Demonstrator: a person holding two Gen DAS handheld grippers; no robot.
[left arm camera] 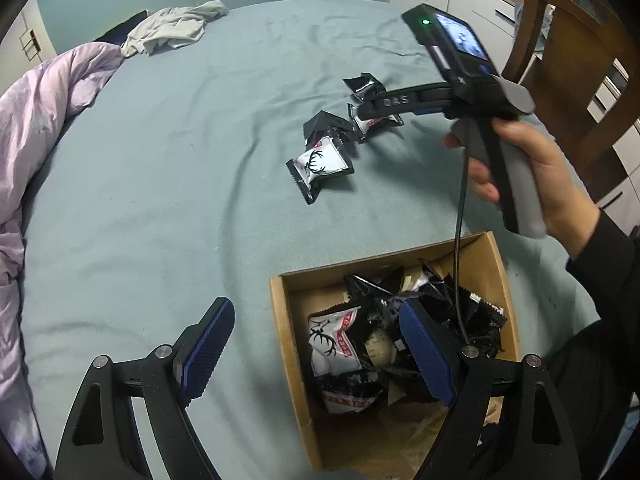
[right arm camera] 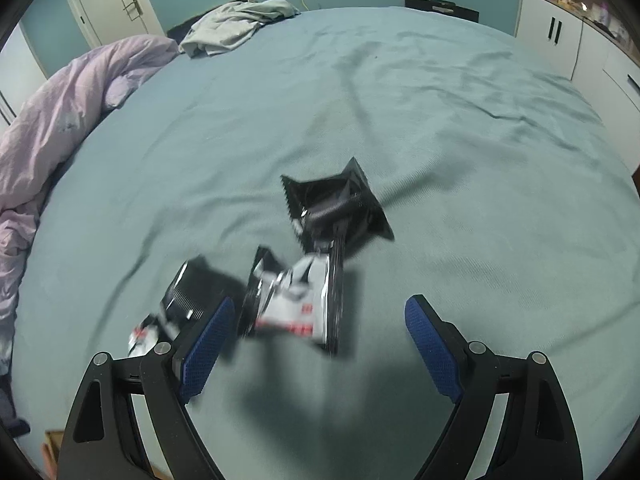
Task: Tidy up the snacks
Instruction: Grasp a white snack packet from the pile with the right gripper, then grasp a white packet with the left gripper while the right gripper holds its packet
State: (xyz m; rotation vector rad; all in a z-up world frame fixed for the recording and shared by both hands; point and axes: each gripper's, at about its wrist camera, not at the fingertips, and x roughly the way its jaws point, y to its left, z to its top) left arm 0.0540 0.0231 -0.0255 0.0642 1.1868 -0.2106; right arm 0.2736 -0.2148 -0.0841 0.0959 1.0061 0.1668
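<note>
Now the job is gathering loose snack packets off the bed into the cardboard box. To do it well, I would lower the right tool until the nearest white packet sits squarely between its blue pads, then close on the flat body rather than a crinkly edge. Its jaws stand wide and hold nothing. The left tool hovers over the partly filled box, also wide and empty. Other packets lie close together on the sheet.
</note>
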